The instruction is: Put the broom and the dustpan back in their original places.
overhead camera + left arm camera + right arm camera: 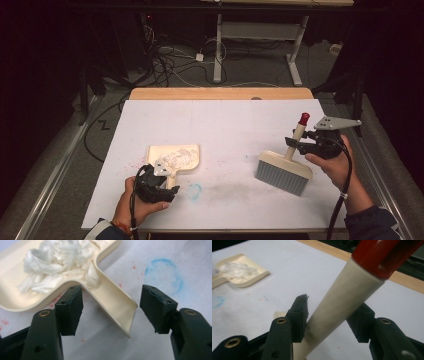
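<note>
Fingers of left gripper held apart, dustpan handle lying between them, untouched. Right gripper clamped on brush handle.

A lab: dark curtains, floor cables, covered test table.

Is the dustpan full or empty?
Partly full: the dustpan holds a heap of white shreds, with bare pan around it.
</note>
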